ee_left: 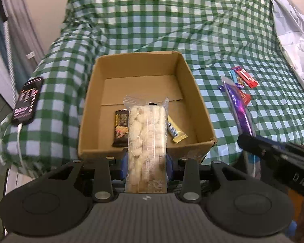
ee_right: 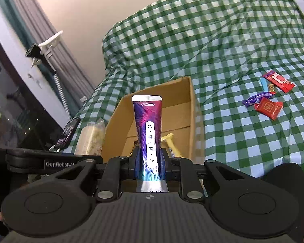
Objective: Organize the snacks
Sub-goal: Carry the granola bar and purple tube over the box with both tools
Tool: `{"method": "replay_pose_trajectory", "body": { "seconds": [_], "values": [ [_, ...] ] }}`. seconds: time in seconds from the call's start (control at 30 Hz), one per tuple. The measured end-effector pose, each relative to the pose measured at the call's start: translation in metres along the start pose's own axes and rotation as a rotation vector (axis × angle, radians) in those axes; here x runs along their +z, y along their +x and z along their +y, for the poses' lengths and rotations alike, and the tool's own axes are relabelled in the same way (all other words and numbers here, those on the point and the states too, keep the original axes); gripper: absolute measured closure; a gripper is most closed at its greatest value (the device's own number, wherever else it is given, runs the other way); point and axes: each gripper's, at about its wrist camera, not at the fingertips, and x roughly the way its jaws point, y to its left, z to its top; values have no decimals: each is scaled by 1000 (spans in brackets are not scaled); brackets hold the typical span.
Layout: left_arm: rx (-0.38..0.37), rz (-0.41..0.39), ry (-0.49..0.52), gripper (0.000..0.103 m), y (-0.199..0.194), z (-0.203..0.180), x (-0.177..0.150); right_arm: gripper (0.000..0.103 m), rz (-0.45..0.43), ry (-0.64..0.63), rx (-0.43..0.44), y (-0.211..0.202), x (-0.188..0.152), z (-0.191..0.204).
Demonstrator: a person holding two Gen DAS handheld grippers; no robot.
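Above the open cardboard box (ee_left: 143, 70), our left gripper (ee_left: 147, 158) clamps a clear, lumpy rice-cake packet (ee_left: 147, 141); our right gripper (ee_right: 149, 162) pinches a glossy purple pouch (ee_right: 148, 125).

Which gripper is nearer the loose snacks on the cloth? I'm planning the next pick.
Right. The right gripper, shut on the purple packet, sits between the cardboard box and the loose snacks. The left gripper, holding the clear puffed-snack packet, is at the box's near wall.

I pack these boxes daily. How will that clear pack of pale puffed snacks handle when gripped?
The clear snack pack looks light, being mostly puffed pieces. It probably crushes easily under tight jaws. Its film seems fairly stiff, standing straight from the left gripper.
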Motion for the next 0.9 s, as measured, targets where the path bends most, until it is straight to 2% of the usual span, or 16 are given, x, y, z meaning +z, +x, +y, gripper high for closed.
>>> {"method": "replay_pose_trajectory", "body": {
  "seconds": [0.3, 0.9],
  "values": [
    [0, -31, -40, 63, -18, 21, -20, 82, -4, -59, -18, -4, -12, 26],
    [-18, -4, -64, 63, -5, 22, -18, 82, 32, -67, -66, 7, -11, 30]
  ]
}}
